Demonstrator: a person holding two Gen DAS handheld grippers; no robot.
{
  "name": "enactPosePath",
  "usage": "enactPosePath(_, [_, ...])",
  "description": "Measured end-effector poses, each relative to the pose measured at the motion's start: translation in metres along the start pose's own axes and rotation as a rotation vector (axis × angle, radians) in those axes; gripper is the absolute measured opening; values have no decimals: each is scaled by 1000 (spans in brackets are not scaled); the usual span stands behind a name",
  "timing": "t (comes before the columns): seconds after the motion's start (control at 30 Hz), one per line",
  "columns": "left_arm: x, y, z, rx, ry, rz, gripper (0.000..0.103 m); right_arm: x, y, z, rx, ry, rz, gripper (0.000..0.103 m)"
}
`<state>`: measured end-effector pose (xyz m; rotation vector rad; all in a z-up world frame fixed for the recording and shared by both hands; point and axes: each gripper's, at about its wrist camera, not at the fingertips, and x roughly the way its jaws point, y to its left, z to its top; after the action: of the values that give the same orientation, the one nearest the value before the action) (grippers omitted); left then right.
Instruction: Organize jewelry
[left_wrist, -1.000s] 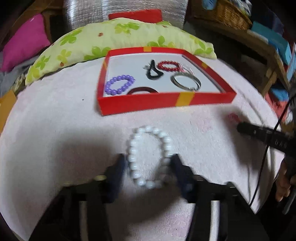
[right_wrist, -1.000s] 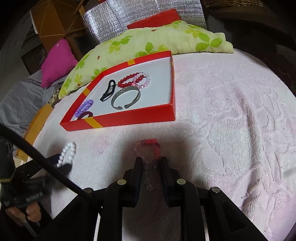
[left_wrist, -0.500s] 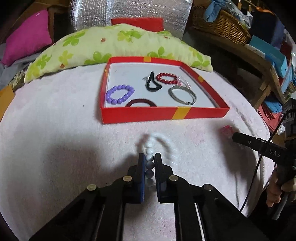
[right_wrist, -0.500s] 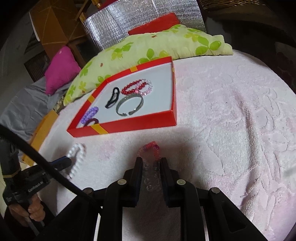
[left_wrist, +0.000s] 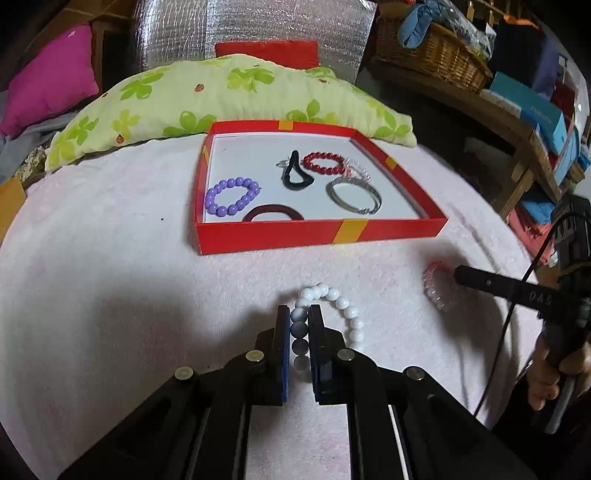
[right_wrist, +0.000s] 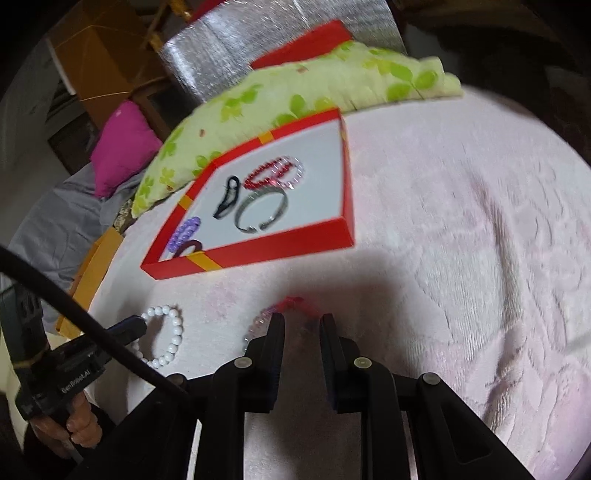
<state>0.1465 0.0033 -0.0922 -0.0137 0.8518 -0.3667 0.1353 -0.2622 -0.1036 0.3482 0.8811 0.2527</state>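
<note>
My left gripper (left_wrist: 299, 312) is shut on a white bead bracelet (left_wrist: 343, 306) over the pink cloth, in front of a red tray (left_wrist: 321, 232). The tray holds a purple bead bracelet (left_wrist: 232, 195), a dark hair tie (left_wrist: 273, 213), a black loop (left_wrist: 295, 173), a red bead bracelet (left_wrist: 323, 163) and a silver bangle (left_wrist: 352, 194). My right gripper (right_wrist: 302, 320) has its jaws slightly apart around a pink and red coil bracelet (right_wrist: 291, 304). The white bracelet (right_wrist: 166, 339) and tray (right_wrist: 258, 254) also show in the right wrist view.
A green flowered pillow (left_wrist: 221, 96) lies behind the tray. A magenta cushion (left_wrist: 48, 88) sits at far left. A wicker basket (left_wrist: 432, 51) and boxes on a wooden shelf (left_wrist: 517, 122) stand at right. The cloth's edge drops off at right.
My left gripper closed on the white bracelet, which has shifted with it. My right gripper's jaws have opened wider, and it has tilted; the coil bracelet now hangs mostly left of the gap.
</note>
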Motion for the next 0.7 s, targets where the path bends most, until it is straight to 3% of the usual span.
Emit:
enactPosePath(0.07, [1,1,0,-9,8,3,10,1,-2,0,7,7,3,25])
enactPosePath(0.13, [2,3,-1,-20,14,3,10,0,0,0,-3,1,6,44])
enactPosePath(0.2, [2,4,-1,-27,22,0,17,-2,6,-1,-25,-16,1,64])
enactPosePath(0.23, [2,4,-1,-29,27,-2,20,-3,10,-1,-41,-30,-6,67])
enactPosePath(0.3, [2,4,-1,-28,29,-2,37,-3,16,-1,-67,-34,-7,67])
enactPosePath(0.4, [-3,5,-1,-35,19,-14,55,7,24,-3,-95,-5,-13,67])
enactPosePath(0.5, [-4,3,-2,-20,27,-51,65,14,32,-7,-160,-2,-60,67])
enactPosePath(0.57, [-3,-1,-5,11,43,-46,65,18,37,-10,-215,-7,-93,67])
enactPosePath(0.6, [-1,-2,-6,27,55,-47,65,19,39,-11,-240,-10,-112,64])
enactPosePath(0.7, [1,-4,-10,48,75,-53,65,21,42,-15,-306,-29,-204,34])
